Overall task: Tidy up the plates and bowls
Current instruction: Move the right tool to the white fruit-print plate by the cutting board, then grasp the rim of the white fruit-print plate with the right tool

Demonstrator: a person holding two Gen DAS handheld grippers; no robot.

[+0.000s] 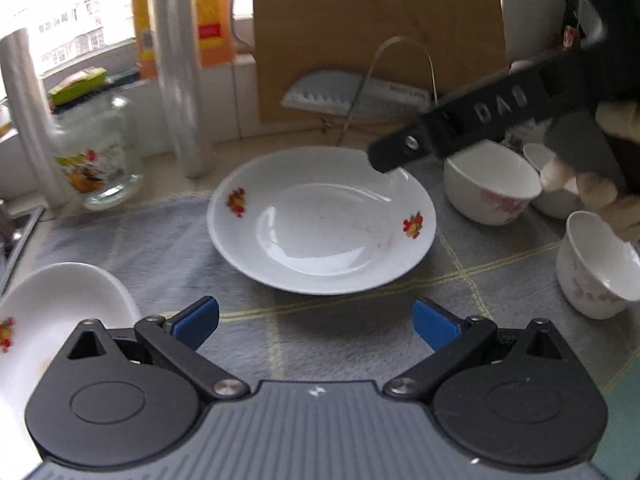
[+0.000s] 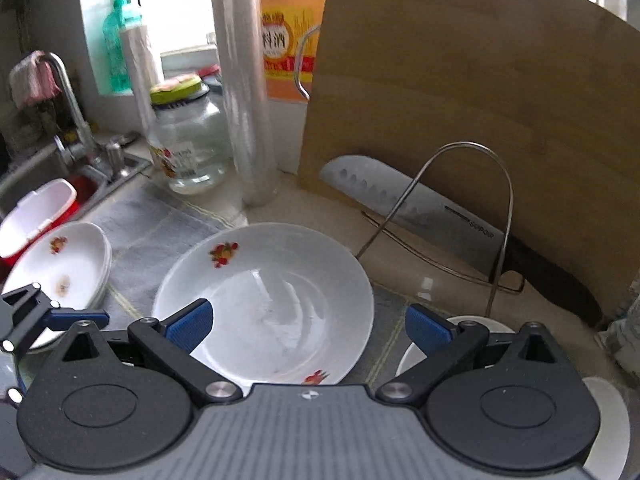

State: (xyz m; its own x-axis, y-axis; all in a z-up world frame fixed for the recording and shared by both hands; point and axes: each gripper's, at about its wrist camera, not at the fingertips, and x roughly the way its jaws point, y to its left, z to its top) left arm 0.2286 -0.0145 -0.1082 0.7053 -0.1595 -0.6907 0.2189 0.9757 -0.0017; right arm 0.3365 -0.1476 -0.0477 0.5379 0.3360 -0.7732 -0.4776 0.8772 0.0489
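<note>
A white deep plate with fruit prints (image 1: 320,220) lies on the grey cloth (image 1: 160,248) in the middle; it also shows in the right wrist view (image 2: 264,304). My left gripper (image 1: 316,322) is open and empty, just in front of the plate's near rim. My right gripper (image 2: 308,326) is open and empty above the plate's near right edge; its arm (image 1: 460,124) reaches in over the plate's far right rim. A stack of similar plates (image 2: 64,264) sits at the left, also in the left wrist view (image 1: 52,312). Small white bowls (image 1: 488,188) (image 1: 596,268) stand at the right.
A wire plate rack (image 2: 452,216), a cleaver (image 2: 420,208) and a wooden cutting board (image 2: 480,100) stand behind the plate. A glass jar (image 2: 188,140), plastic wrap rolls (image 2: 244,100) and an orange bottle (image 2: 288,32) line the back. The sink with a faucet (image 2: 68,100) is at the left.
</note>
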